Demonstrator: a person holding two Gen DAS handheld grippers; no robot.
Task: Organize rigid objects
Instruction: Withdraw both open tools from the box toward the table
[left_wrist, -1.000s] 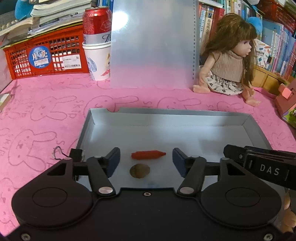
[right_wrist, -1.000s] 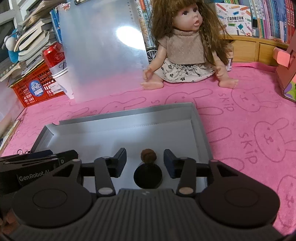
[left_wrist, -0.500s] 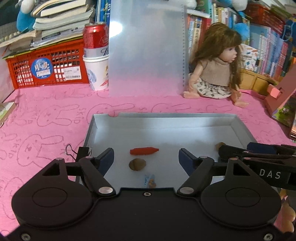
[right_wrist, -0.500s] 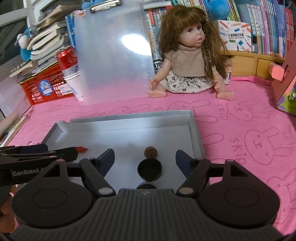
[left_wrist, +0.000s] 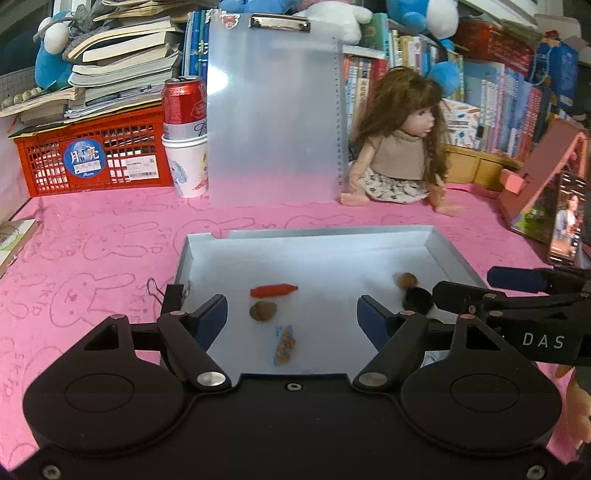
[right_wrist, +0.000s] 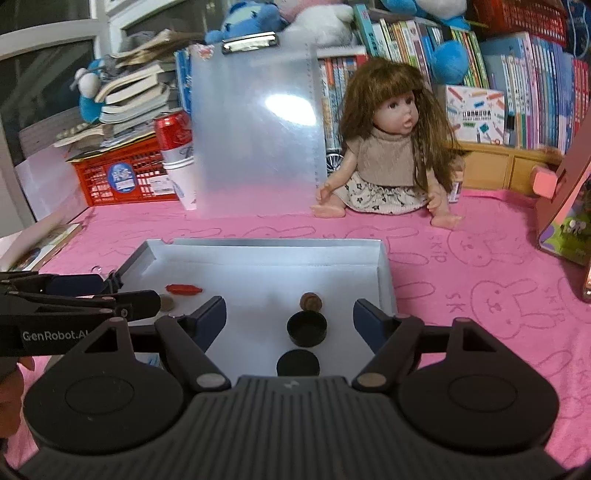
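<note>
A shallow grey tray (left_wrist: 314, 236) lies on the pink cloth. In it are a red carrot-shaped piece (left_wrist: 274, 290), a brown nut (left_wrist: 263, 311) and a small blue packet (left_wrist: 284, 345) on the left. A brown ball (left_wrist: 406, 279) and a black cap (left_wrist: 417, 300) lie on the right. My left gripper (left_wrist: 292, 308) hangs open above the tray's near left part, nothing between its fingers. In the right wrist view my right gripper (right_wrist: 290, 310) is open and its jaws are opening. It hangs over a black cap (right_wrist: 307, 328), a second black cap (right_wrist: 297, 363) and the brown ball (right_wrist: 310, 301), touching none.
Behind the tray a frosted clipboard (left_wrist: 273, 110) stands upright, with a doll (left_wrist: 399, 158) sitting to its right. A red can in a paper cup (left_wrist: 184, 136) and a red basket (left_wrist: 92, 158) stand at the back left. A pink box (left_wrist: 543, 192) is at the right. A binder clip (left_wrist: 162, 291) lies by the tray's left edge.
Both grippers drew back and rose from the tray and their jaws widened. The right one let go of the black cap, which now rests in the tray.
</note>
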